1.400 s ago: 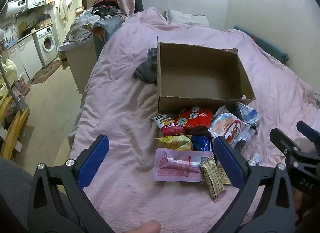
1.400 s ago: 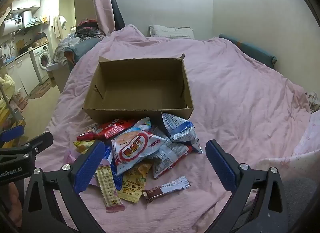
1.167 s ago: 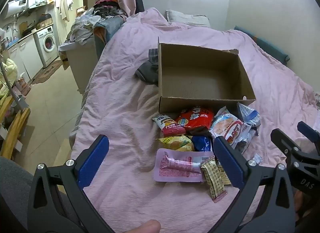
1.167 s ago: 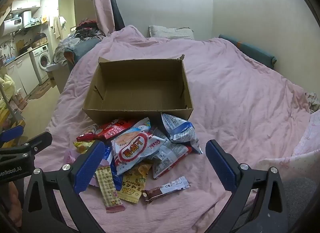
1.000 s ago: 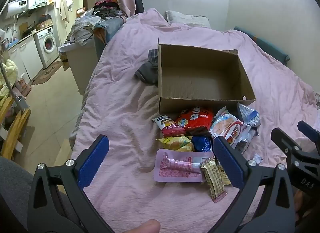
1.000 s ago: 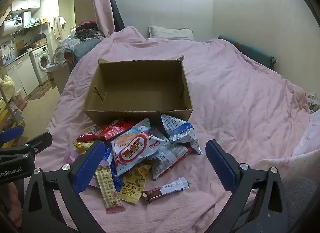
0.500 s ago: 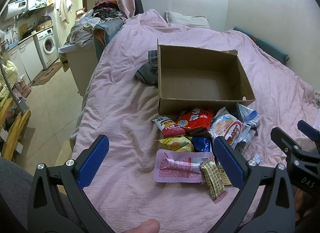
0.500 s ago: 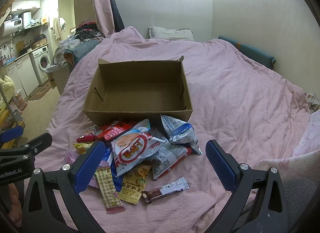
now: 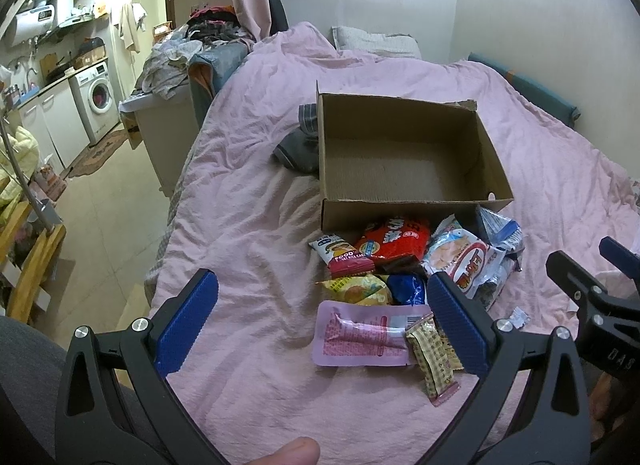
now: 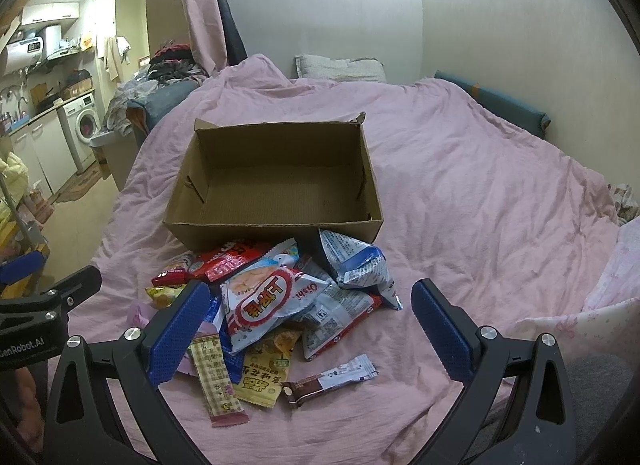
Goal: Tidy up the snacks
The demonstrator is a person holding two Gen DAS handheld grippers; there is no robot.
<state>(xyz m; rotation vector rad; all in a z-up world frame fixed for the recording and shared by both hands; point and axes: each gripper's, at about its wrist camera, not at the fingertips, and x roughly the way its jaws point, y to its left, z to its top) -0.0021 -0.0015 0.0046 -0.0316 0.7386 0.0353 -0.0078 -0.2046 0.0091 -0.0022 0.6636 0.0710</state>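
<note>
An empty brown cardboard box (image 9: 404, 205) (image 10: 280, 231) sits on the pink bedspread. A heap of snack packets lies against its near wall: a red bag (image 9: 396, 239), a white bag with a red oval label (image 10: 268, 301), a blue-and-white bag (image 10: 356, 265), a pink flat pack (image 9: 360, 339), a yellow bar (image 10: 214, 377) and a brown bar (image 10: 332, 379). My left gripper (image 9: 320, 313) hovers open, near the left side of the heap. Over the heap's near edge my right gripper (image 10: 308, 325) is held open too. Neither holds anything.
A grey garment (image 9: 298, 149) lies by the box's left side. A pillow (image 10: 340, 67) rests at the head of the bed. Left of the bed are a floor, a washing machine (image 9: 98, 99) and piled clothes (image 9: 192, 49). A thumb tip (image 9: 288, 451) shows at the bottom edge.
Both views have barely shifted; the box and snacks stay where they were and both grippers remain open.
</note>
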